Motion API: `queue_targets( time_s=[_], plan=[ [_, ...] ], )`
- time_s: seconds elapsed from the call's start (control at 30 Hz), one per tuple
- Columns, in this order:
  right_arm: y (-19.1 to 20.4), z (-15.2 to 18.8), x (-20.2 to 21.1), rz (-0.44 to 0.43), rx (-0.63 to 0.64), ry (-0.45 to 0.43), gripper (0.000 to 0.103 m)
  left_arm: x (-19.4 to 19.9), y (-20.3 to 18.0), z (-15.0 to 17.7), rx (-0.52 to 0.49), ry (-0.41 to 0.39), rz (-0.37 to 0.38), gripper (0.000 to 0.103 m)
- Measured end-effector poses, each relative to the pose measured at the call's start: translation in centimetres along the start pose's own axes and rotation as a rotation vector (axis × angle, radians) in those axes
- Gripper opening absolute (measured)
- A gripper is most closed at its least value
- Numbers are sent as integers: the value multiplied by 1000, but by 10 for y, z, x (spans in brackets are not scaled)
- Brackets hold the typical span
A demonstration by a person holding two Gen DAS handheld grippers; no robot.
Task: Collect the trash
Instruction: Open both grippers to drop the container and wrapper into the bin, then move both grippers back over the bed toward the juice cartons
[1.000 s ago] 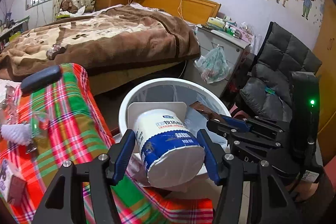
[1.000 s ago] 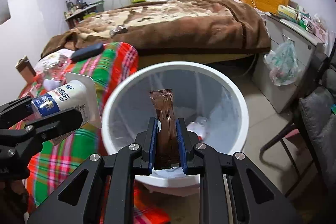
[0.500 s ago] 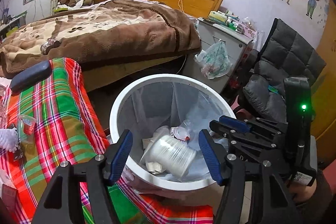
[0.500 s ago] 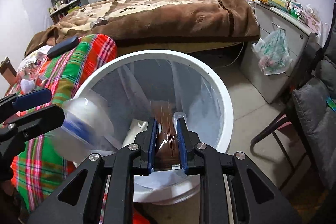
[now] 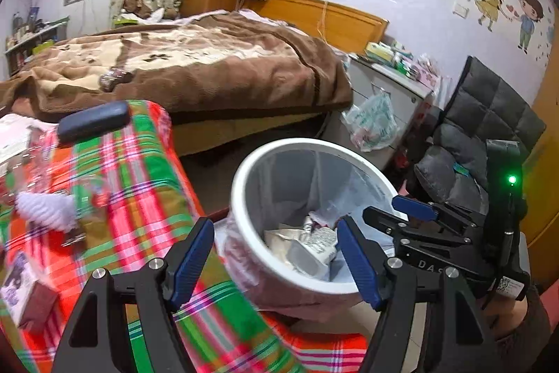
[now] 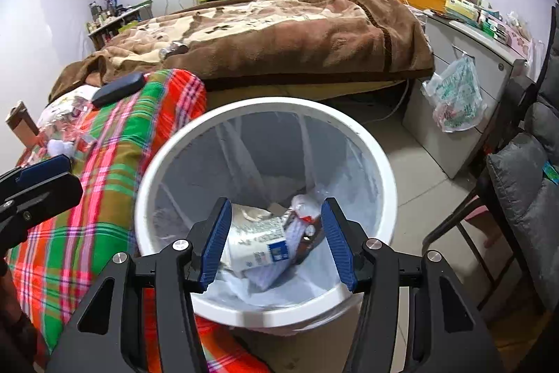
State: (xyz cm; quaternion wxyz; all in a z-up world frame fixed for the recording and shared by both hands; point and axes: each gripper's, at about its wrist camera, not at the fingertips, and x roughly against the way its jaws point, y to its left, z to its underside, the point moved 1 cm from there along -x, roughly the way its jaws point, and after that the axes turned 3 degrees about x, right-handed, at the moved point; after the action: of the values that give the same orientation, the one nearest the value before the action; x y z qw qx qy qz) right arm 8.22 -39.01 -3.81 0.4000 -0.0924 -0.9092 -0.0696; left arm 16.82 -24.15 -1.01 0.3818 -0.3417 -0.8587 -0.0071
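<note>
A white round trash bin with a clear liner stands on the floor beside the plaid-covered table; it also shows in the left wrist view. The white and blue yogurt cup and other wrappers lie inside it; the cup also shows in the left wrist view. My right gripper is open and empty above the bin's near rim. My left gripper is open and empty, over the bin's left edge. The right gripper's body shows in the left wrist view.
The plaid table holds a dark case, a white fluffy item, clear wrappers and a small box. A bed, a grey cabinet with a hanging bag and a grey chair surround the bin.
My left gripper opened and the yogurt cup fell into the bin. My right gripper then opened and let go of the brown wrapper into the bin.
</note>
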Motion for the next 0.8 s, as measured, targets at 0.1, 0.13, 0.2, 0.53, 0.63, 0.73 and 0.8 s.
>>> queue_targets(
  time_s=[0.1, 0.13, 0.2, 0.53, 0.63, 0.73, 0.8],
  plan=[
    [12, -1, 4, -25, 11, -10, 55, 22, 15, 5, 20, -38, -36, 73],
    [18, -2, 5, -42, 17, -17, 55, 28, 18, 5, 20, -50, -49, 73],
    [28, -2, 7, -58, 29, -21, 55, 45, 29, 9, 28, -81, -71, 73],
    [83, 0, 14, -158, 98, -37, 55, 105, 95, 32, 121, -138, -195, 73],
    [101, 1, 17, -183, 122, -41, 55, 120, 111, 41, 129, -150, -227, 73],
    [117, 4, 20, -206, 144, -41, 55, 134, 128, 50, 159, -159, -256, 73],
    [128, 6, 19, -223, 162, -33, 55, 144, 143, 58, 183, -164, -273, 73]
  ],
)
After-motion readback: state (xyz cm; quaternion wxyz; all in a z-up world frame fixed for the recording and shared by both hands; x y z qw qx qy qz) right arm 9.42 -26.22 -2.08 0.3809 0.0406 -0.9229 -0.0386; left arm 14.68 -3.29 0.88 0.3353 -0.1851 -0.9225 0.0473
